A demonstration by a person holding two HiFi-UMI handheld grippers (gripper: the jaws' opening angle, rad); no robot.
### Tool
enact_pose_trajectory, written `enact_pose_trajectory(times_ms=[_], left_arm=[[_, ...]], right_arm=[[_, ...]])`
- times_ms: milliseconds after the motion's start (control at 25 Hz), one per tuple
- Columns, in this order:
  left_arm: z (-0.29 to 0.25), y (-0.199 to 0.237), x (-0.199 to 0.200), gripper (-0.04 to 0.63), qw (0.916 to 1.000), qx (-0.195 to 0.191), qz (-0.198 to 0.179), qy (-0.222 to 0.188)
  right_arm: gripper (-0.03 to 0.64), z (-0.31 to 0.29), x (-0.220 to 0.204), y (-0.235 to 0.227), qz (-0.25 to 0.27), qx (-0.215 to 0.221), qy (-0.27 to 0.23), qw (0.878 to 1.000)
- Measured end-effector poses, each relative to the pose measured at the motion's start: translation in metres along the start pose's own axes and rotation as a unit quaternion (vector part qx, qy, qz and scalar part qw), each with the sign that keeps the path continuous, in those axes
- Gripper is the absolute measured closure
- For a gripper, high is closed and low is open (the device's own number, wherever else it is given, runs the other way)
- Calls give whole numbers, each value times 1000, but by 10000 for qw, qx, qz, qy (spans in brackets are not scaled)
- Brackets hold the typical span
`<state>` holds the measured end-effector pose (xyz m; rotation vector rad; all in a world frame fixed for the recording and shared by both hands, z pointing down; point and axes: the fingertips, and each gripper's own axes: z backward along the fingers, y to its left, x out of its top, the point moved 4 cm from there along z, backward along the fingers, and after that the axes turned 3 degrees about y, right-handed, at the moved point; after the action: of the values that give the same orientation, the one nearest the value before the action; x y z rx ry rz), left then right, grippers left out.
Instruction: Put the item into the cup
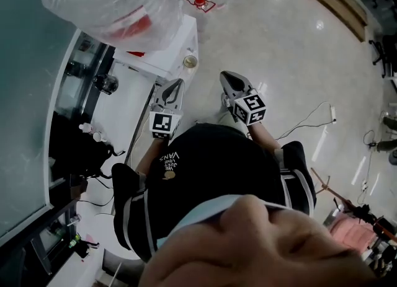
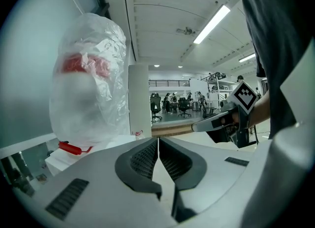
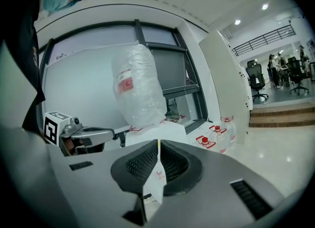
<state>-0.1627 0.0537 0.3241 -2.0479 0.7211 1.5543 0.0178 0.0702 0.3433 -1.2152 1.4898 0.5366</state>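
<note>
1. Water jug [image 1: 111, 0]: a large jug with a red label, wrapped in clear plastic film. It stands on the white tabletop [image 1: 166, 64] at the far left.
2. Left hand-held gripper [image 1: 177, 85]: the jaws are fully together, the pads meet at the tips, and nothing is between them. It is held above the tabletop's edge and points toward the jug.
3. Cup [image 1: 190, 61]: a small cup, open mouth up, standing near the tabletop's edge. In the head view it lies just ahead of the left hand-held gripper's tips, between the two hand-held grippers, and touches neither.
4. Bottles [image 1: 200, 0]: clear bottles with red caps, standing on the glossy floor [image 1: 298, 50] beyond the cup.
5. Right hand-held gripper [image 1: 226, 77]: the jaws are clamped on a thin, flat white packet [image 3: 156, 177] that carries a small red mark.
6. Packet position: it stands on edge between the pads. Its upper edge reaches the jaw tips and its lower part runs back toward the gripper body. It is off the tabletop, to the right of the cup and apart from it, and is not yet in the cup.
</note>
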Motion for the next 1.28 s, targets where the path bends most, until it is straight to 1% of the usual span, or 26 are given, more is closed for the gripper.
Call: enact_pose_trajectory(times_ms=[240,440,600,880,1080,1280], left_arm=[[11,-4,10,571,10000,-9,-55,-52],[17,-3,5,574,9999,52,-82,41],[20,-3,6,575,9999,39,-158,-7],[24,-4,5,575,10000,11,-18,-25],[23,-1,1,575,9999,93,92,-9],[19,-3,-2,575,9999,45,88,30]], right_arm=[[572,13,10,6,-11,30,-61,10000],[574,17,10,13,-17,19,-74,10000],[574,15,8,17,-25,48,-44,10000],[574,9,9,18,-27,24,-90,10000],[574,6,5,20,-99,14,-112,9999],[574,4,5,21,-102,37,-103,9999]])
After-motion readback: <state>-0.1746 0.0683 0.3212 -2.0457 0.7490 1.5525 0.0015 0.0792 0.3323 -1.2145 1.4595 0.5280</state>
